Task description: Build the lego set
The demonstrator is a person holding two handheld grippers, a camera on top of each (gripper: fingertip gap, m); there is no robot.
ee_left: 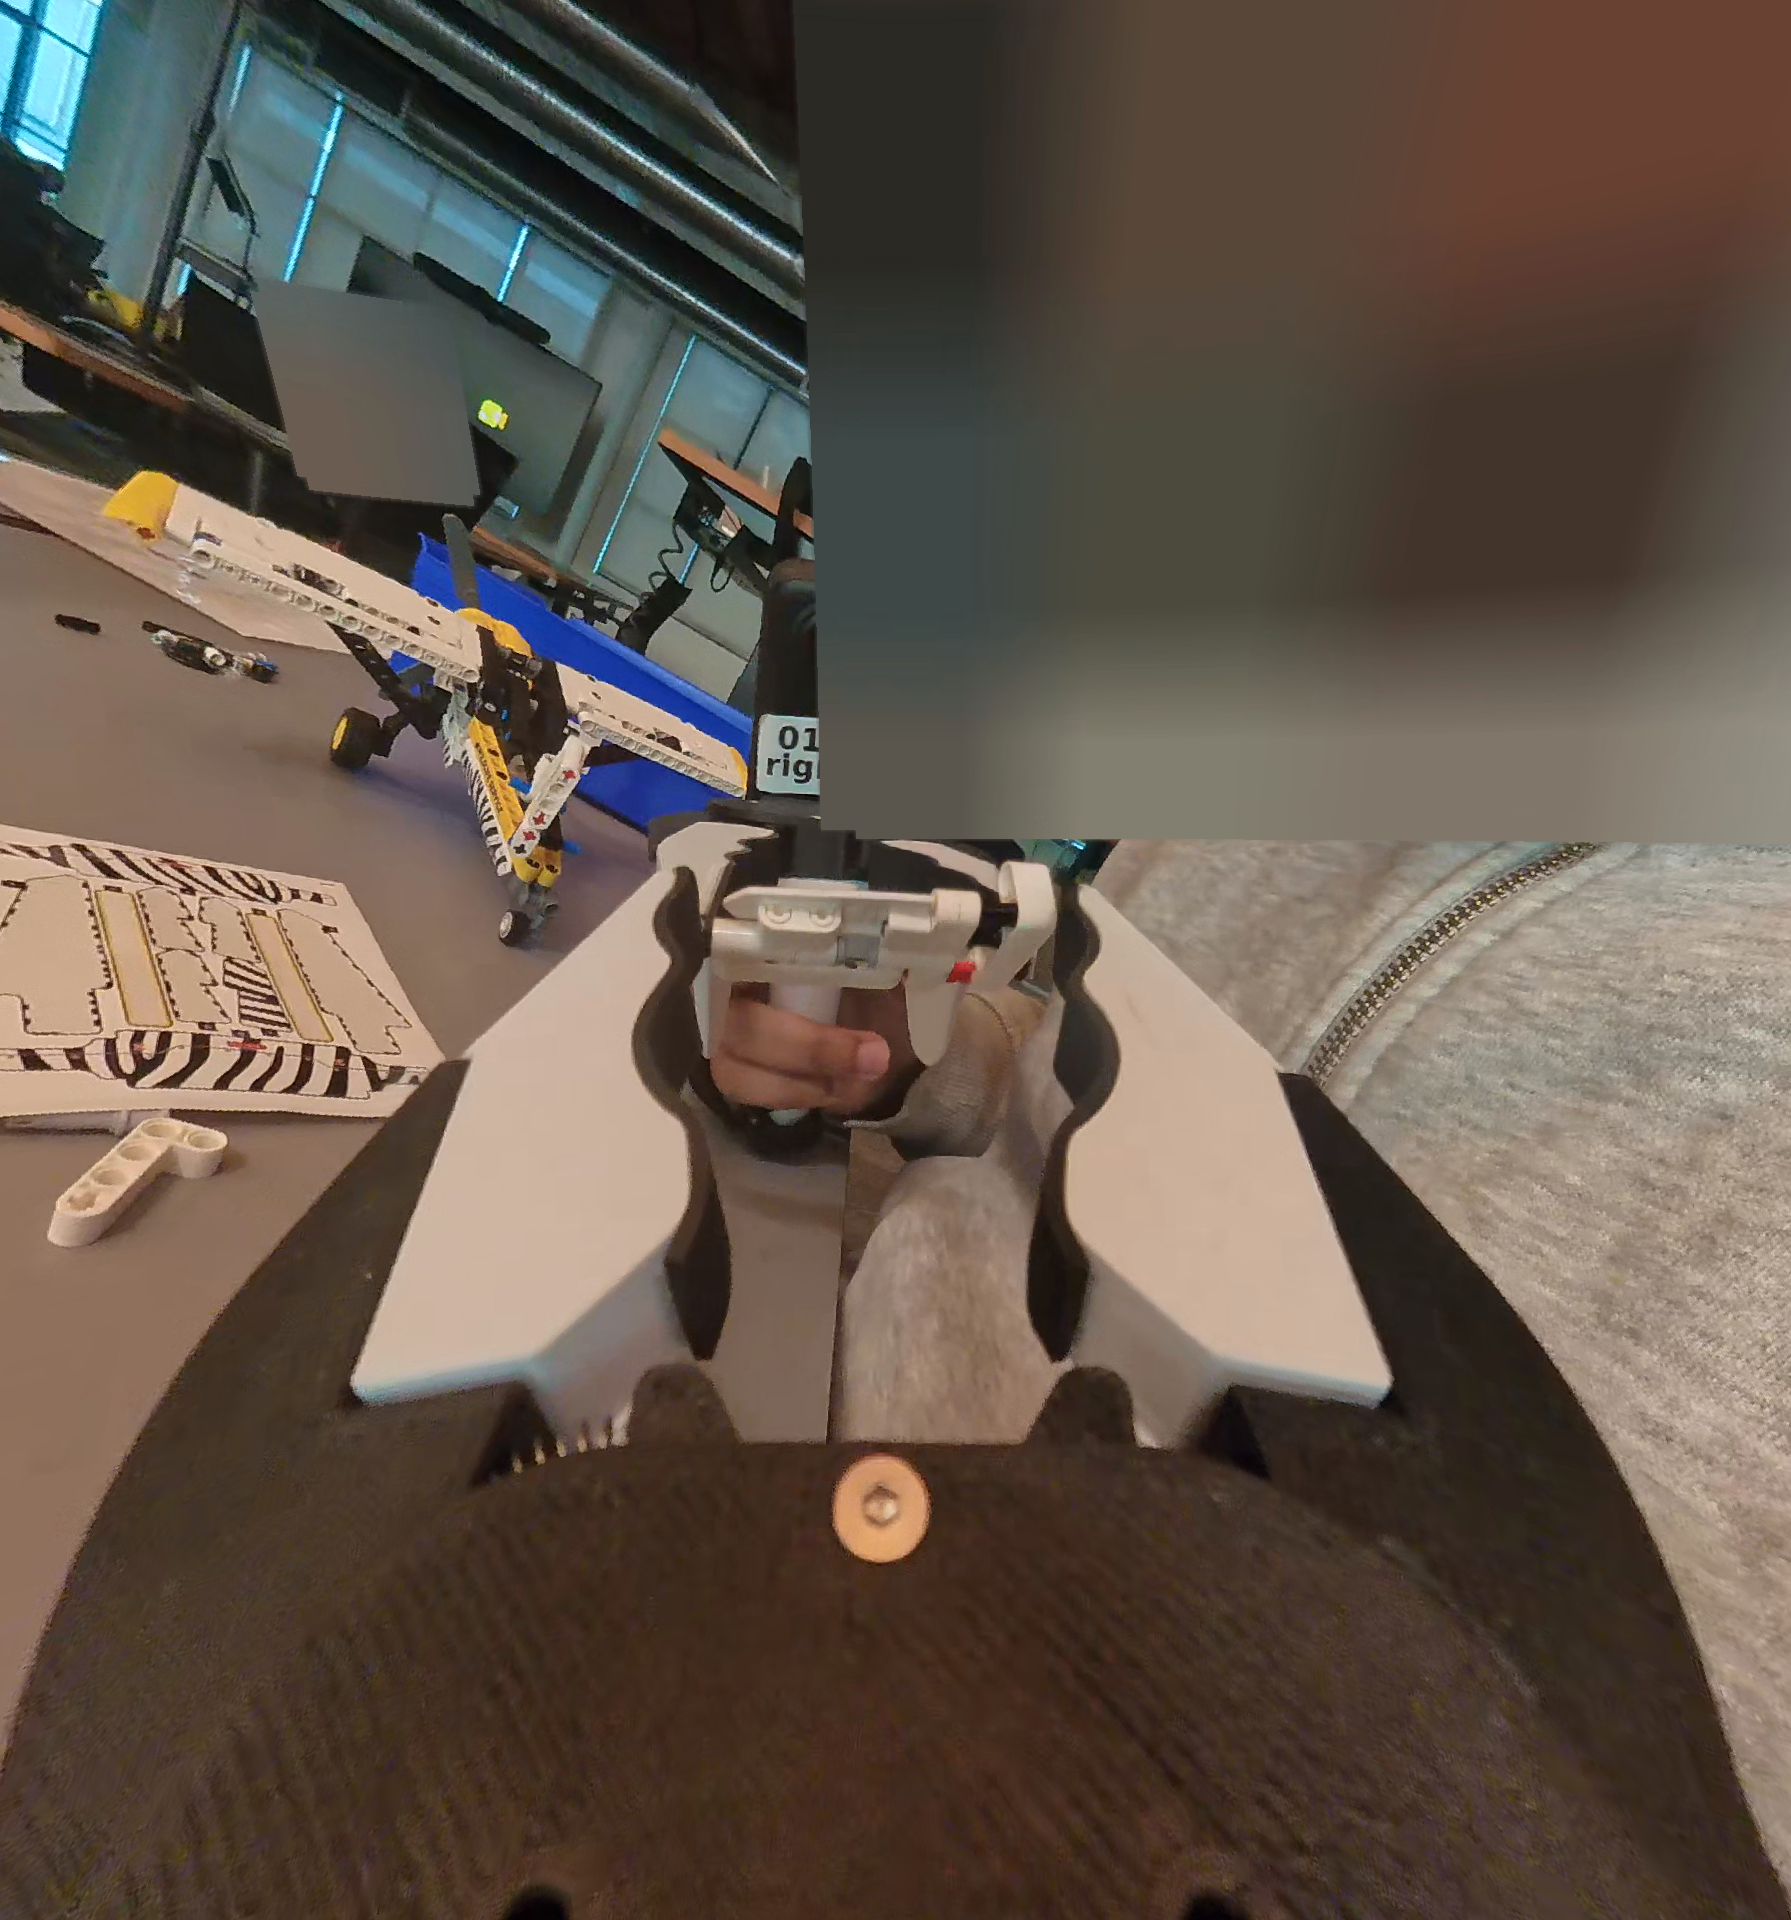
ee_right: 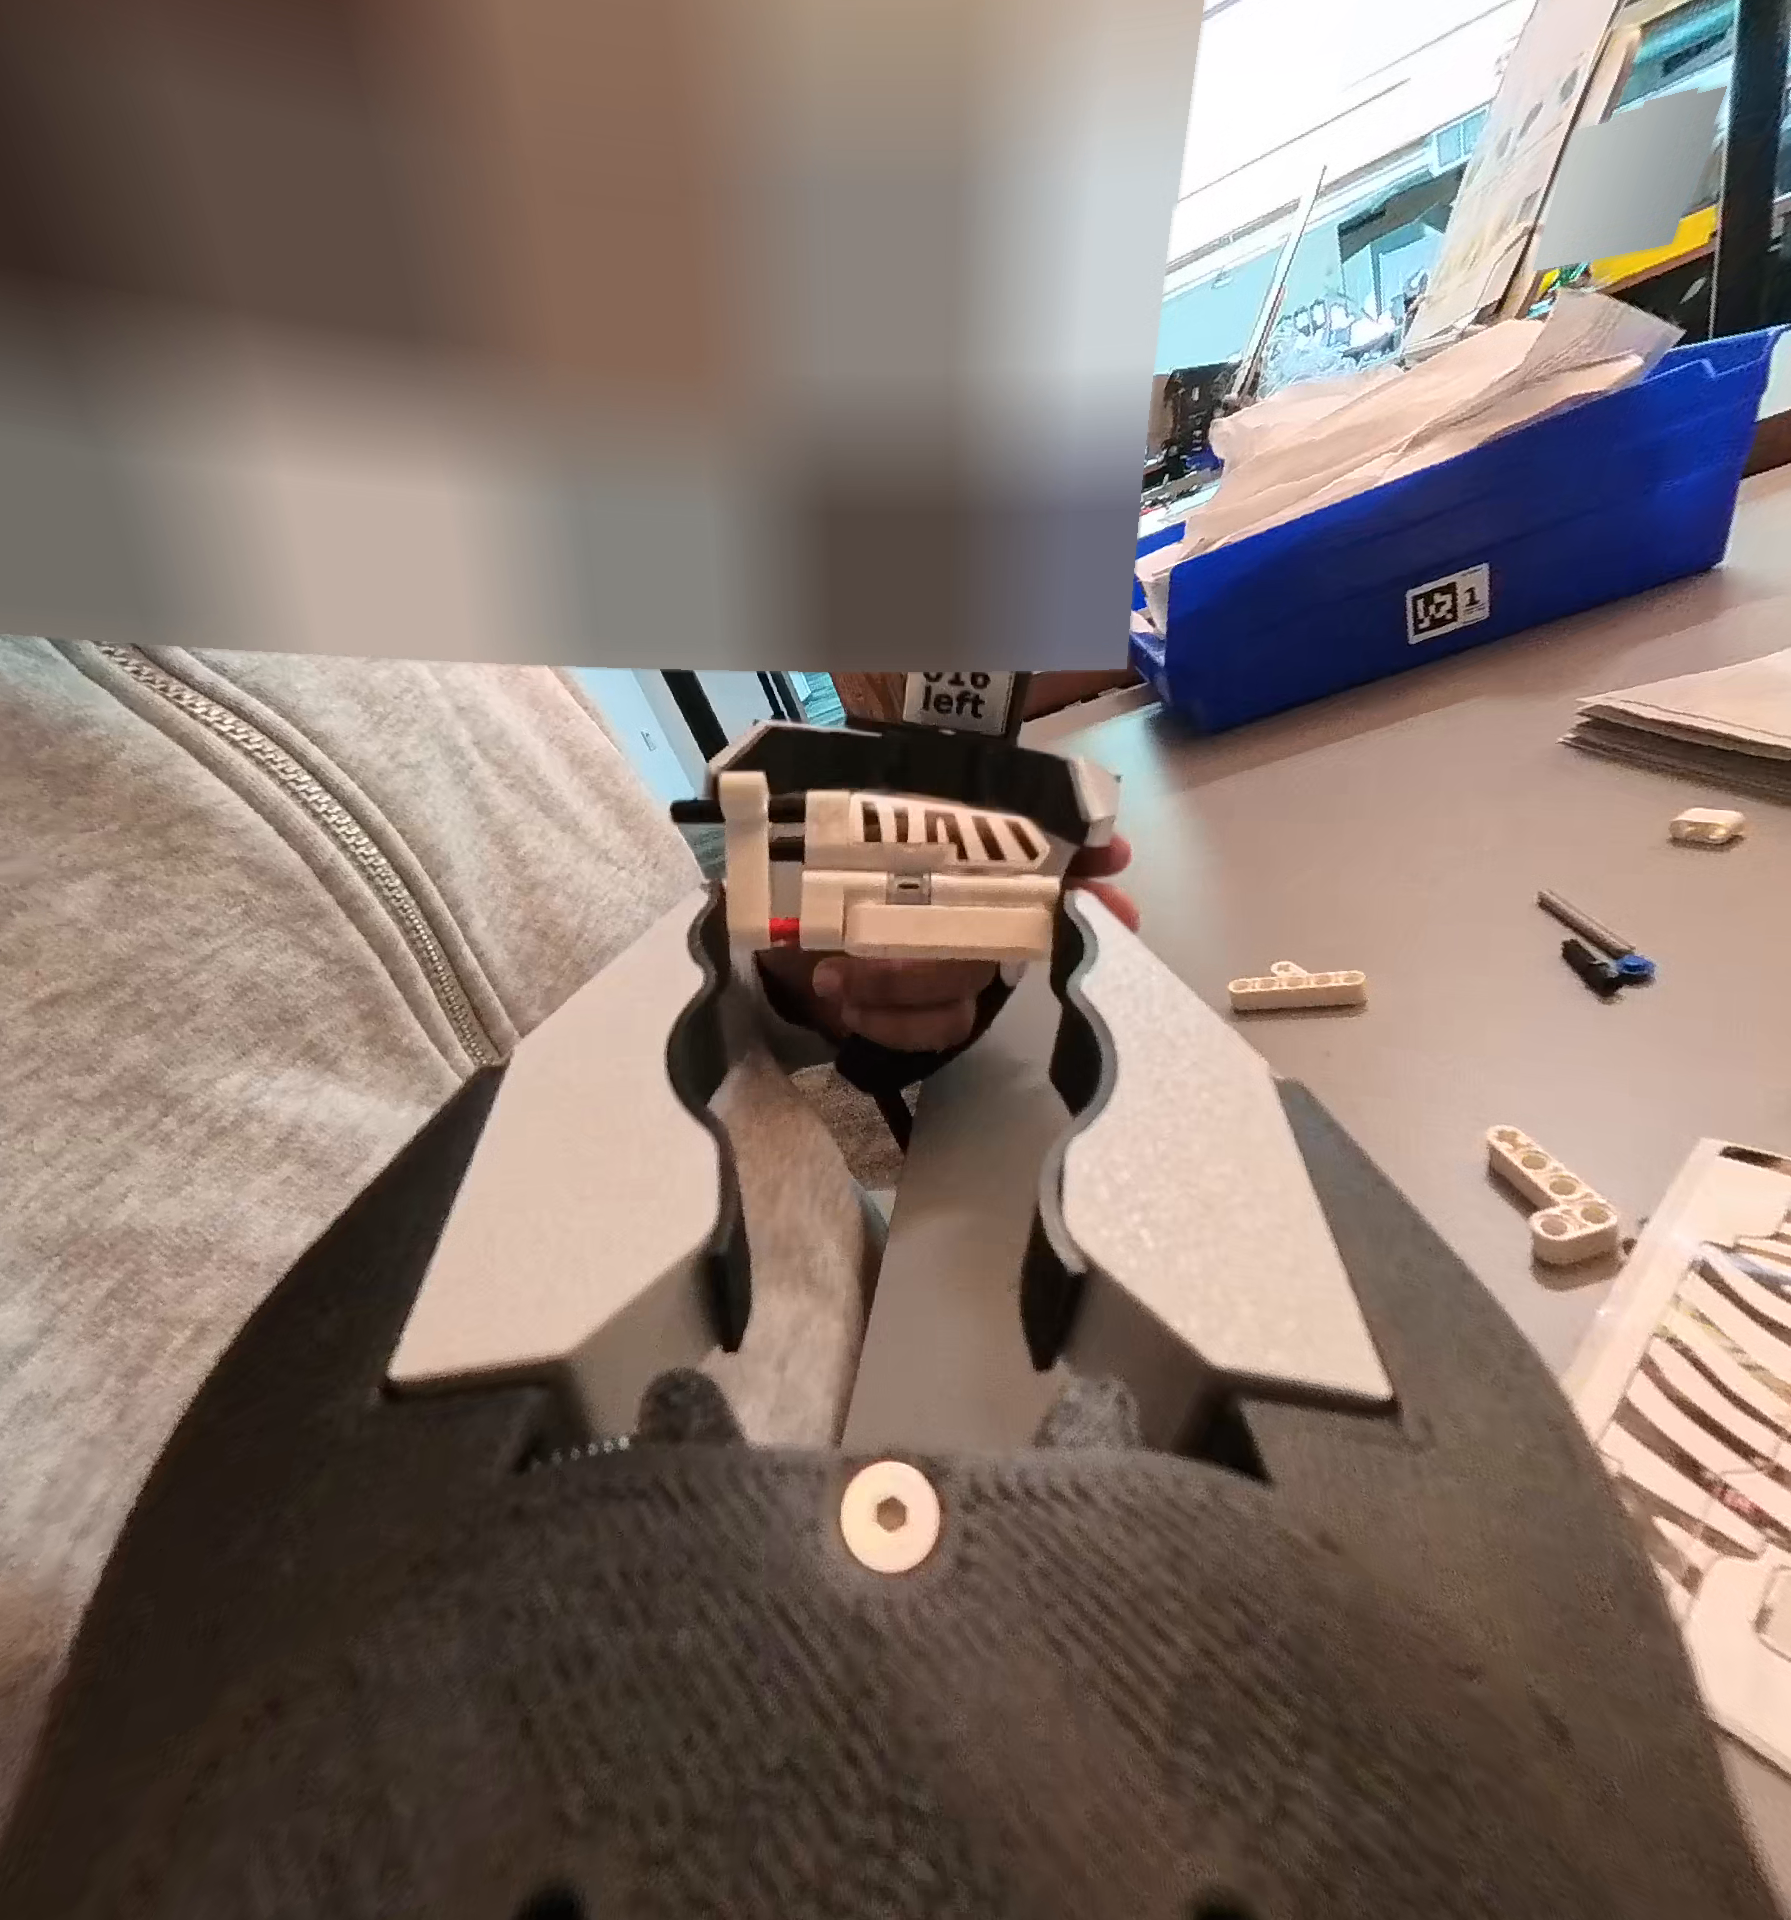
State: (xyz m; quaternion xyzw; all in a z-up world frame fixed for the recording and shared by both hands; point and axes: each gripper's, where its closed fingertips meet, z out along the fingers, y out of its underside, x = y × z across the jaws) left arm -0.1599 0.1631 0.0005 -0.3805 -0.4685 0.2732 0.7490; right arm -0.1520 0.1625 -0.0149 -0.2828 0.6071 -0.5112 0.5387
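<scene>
Sub-assy: small white plastic Lego sub-assembly (ee_left: 849, 925) w/ grey insert, black axle and red pin; held in the air in front of the person's grey zip sweatshirt (ee_left: 1597, 1143), above the near edge of the grey bench (ee_left: 195, 727).
Left gripper (ee_left: 865, 914): white fingers w/ black wavy pads, tips clenched on the sub-assy from both sides.
Right gripper (ee_right: 886, 914): same type; tips sit against the sub-assy ends, appears to be grasping it too; slatted white panel faces this cam.
Main model: white/yellow Lego plane w/ black zebra-stripe stickers (ee_left: 475, 675) stands on bench, well apart from the sub-assy, in front of a blue plastic bin (ee_right: 1442, 551).
Loose parts: white L-shaped liftarm (ee_left: 132, 1174) beside the zebra-pattern sticker sheet (ee_left: 164, 966); black pins (ee_right: 1592, 945) farther out.
Step (est.): joining or seating a part on the sub-assy; not yet mated to plane.
Handling (est.): light, rigid plastic, smooth and slippery in hard fingers; friction joints may pop apart under twist or over-squeeze.
Grip pt (est.): flat outer side faces of the white beams; avoid the slatted panel, red pin and protruding axle.
Risk (est.): part rotates between tips if held at one pt only.
</scene>
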